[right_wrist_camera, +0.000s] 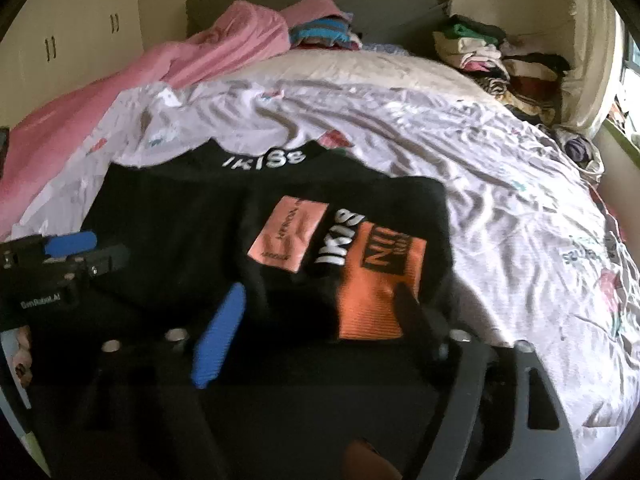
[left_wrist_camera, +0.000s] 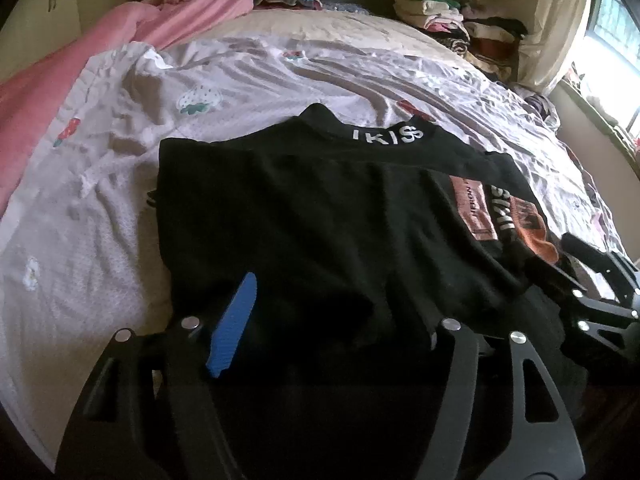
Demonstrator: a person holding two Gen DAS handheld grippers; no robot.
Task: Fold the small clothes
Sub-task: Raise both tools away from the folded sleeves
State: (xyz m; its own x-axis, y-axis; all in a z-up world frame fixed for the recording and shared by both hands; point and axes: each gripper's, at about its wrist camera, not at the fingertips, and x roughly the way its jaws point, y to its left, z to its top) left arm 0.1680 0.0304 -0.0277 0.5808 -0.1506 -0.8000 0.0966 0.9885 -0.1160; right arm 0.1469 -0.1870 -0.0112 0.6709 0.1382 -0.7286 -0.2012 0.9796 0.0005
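Observation:
A black shirt (left_wrist_camera: 312,208) with a white-lettered collar and orange patches lies partly folded on the bed; it also shows in the right wrist view (right_wrist_camera: 192,216). My left gripper (left_wrist_camera: 332,312) is open over its near edge, blue pad (left_wrist_camera: 234,324) showing on the left finger; the right finger is hidden by the cloth. My right gripper (right_wrist_camera: 316,320) is open at the near edge by the orange patch (right_wrist_camera: 376,288), blue pad (right_wrist_camera: 220,340) visible. The left gripper shows at the left of the right wrist view (right_wrist_camera: 68,252), the right gripper at the right of the left wrist view (left_wrist_camera: 592,280).
The bed sheet (left_wrist_camera: 260,76) is white with fruit prints and wrinkled. A pink blanket (left_wrist_camera: 132,32) lies at the far left. Stacks of folded clothes (left_wrist_camera: 460,20) sit at the far right by the wall. A window (left_wrist_camera: 616,40) is at the right.

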